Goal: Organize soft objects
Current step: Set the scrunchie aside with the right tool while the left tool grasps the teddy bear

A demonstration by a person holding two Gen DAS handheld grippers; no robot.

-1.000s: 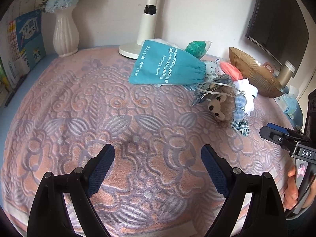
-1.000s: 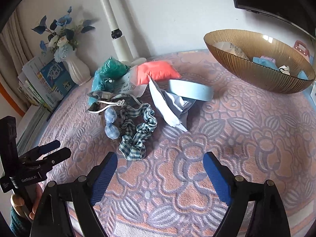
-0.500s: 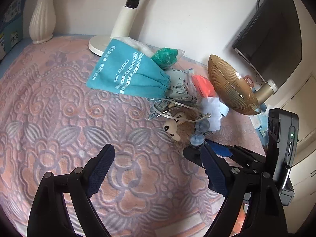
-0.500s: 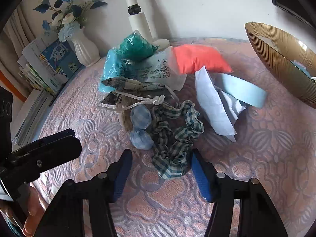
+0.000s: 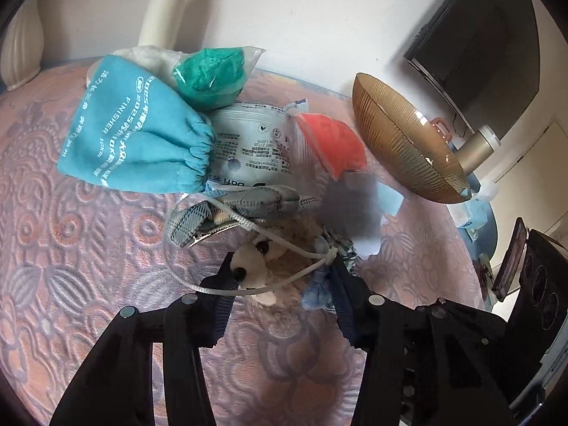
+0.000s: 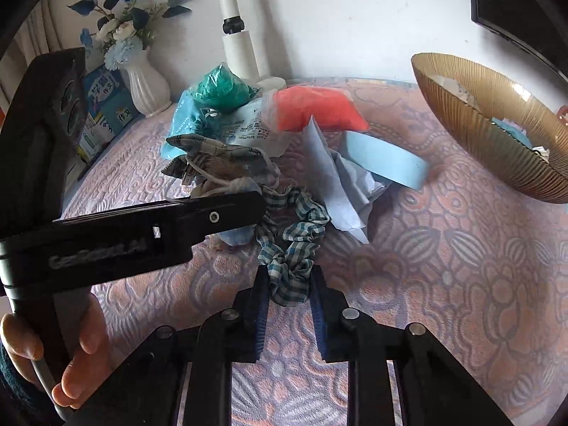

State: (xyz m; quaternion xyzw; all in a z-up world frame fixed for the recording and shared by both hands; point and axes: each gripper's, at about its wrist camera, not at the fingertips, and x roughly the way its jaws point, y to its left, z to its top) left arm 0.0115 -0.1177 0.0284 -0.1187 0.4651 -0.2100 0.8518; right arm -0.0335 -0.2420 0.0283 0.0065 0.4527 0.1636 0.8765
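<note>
The small brown plush bear lies at the near edge of the heap on the pink patterned worktop, a white cord looped over it. The left tool is closing around it, pads at its snout and back, though I cannot tell if they press yet. Just beside the bear, the blue-and-white checked fabric scrunchie has its near end between the pads of the right tool, which is also closing and already seems to pinch the cloth.

Behind them the heap is unsorted — a turquoise drawstring cloth bag, a green bundle in clear plastic, a white printed pouch, an orange-red soft pack and pale blue papers. The amber ribbed glass bowl to the right holds a few items, so the task looks barely begun: two pieces being taken, most left.
</note>
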